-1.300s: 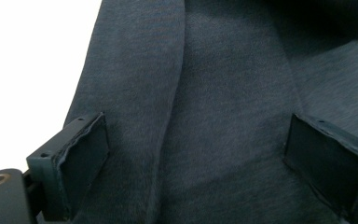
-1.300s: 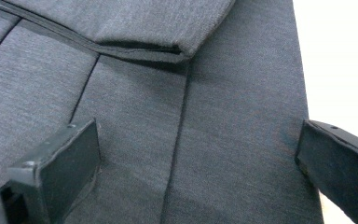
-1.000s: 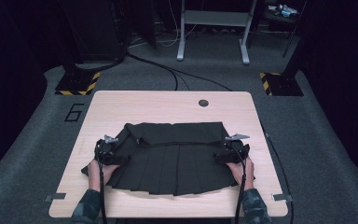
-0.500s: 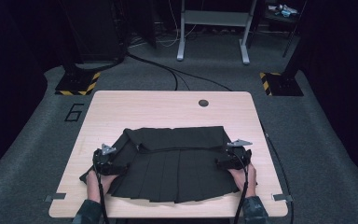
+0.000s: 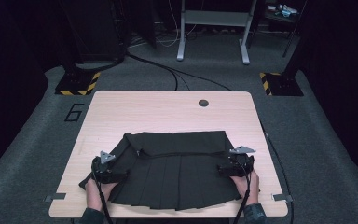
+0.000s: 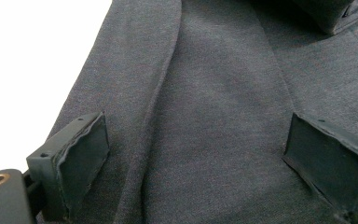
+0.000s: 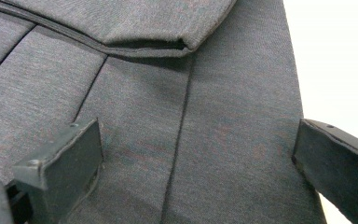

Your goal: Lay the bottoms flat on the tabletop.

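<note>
a dark pleated skirt (image 5: 175, 172) lies flat on the table's near half, its top edge folded over.

A dark pleated skirt (image 5: 177, 170) lies spread on the near half of a pale wooden desk (image 5: 168, 112). The left gripper (image 5: 106, 169) rests on the skirt's left edge, the right gripper (image 5: 235, 164) on its right edge, each held by a hand. A round hole (image 5: 203, 102) sits near the desk's far edge.
</note>
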`<state>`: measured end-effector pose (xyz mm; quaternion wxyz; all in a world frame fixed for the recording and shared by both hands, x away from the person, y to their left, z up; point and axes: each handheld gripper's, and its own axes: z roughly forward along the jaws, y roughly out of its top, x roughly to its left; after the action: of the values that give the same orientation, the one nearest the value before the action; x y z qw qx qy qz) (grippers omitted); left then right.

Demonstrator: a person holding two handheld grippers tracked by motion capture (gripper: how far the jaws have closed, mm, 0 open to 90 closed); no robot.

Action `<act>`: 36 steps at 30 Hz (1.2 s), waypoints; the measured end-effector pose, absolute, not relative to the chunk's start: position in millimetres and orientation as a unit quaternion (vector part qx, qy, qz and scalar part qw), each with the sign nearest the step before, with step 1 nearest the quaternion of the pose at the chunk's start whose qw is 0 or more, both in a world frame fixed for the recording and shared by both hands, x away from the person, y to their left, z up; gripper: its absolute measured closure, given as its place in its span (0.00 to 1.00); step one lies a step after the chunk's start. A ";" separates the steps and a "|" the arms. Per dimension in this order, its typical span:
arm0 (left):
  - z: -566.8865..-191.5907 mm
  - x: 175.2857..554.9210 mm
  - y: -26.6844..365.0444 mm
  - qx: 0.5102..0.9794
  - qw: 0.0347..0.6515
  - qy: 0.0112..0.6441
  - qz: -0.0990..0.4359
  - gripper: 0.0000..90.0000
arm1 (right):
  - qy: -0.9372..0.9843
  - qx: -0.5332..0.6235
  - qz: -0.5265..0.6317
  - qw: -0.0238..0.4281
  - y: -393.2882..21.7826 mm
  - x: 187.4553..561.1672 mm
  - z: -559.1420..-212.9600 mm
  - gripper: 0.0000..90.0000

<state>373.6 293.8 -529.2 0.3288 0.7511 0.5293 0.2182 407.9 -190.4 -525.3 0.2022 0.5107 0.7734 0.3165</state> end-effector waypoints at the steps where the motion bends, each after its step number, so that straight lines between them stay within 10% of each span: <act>1: -528.9 373.0 294.1 0.753 0.327 0.528 0.217 0.07 | 0.774 0.510 0.317 0.203 -191.0 406.8 -525.4 0.01; 29: -503.1 377.6 281.9 0.749 0.350 0.522 0.209 0.02 | 0.771 0.511 0.327 0.194 -196.7 408.9 -504.7 0.00; 36: -474.7 396.1 250.8 0.777 0.350 0.476 0.219 0.00 | 0.774 0.502 0.327 0.204 -181.0 424.3 -484.7 0.15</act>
<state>396.1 250.8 -474.7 0.3503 0.7767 0.4755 0.2190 424.3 -181.0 -484.7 0.2040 0.5020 0.7741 0.3274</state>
